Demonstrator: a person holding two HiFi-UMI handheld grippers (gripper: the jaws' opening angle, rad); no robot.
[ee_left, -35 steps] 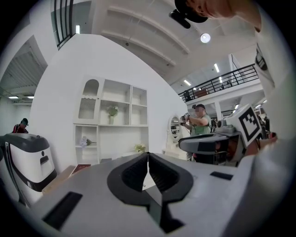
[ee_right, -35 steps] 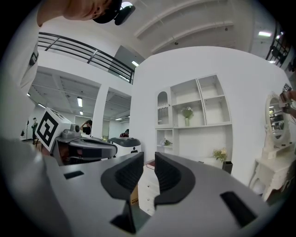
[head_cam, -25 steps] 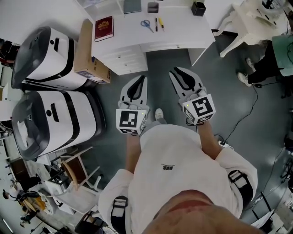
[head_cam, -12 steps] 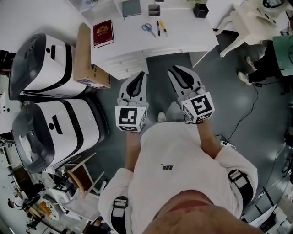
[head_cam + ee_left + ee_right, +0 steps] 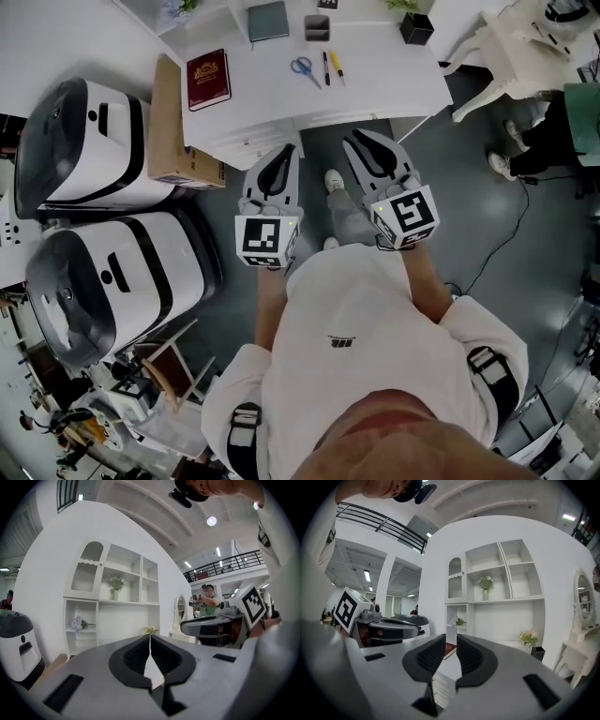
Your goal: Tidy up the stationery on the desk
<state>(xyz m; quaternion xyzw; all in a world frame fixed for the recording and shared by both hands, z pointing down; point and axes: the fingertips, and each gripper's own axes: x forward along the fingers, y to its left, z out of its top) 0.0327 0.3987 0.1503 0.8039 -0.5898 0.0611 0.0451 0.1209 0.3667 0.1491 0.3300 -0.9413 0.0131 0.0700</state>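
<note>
The left gripper point(image 5: 285, 153) is clenched on nothing, tips meeting; the right gripper point(image 5: 361, 142) is released by a narrow slit, also empty. Both hang short of the tabletop point(image 5: 394, 75), level with its near edge. The stationery lies straight ahead on it: blue-handled scissors point(image 5: 302, 67), then a black pen point(image 5: 325, 67) and a yellow pen point(image 5: 337, 66) side by side, long axes pointing away from the person. The right gripper looks nearer the pens. A red book point(image 5: 208, 79) lies well to the left.
</note>
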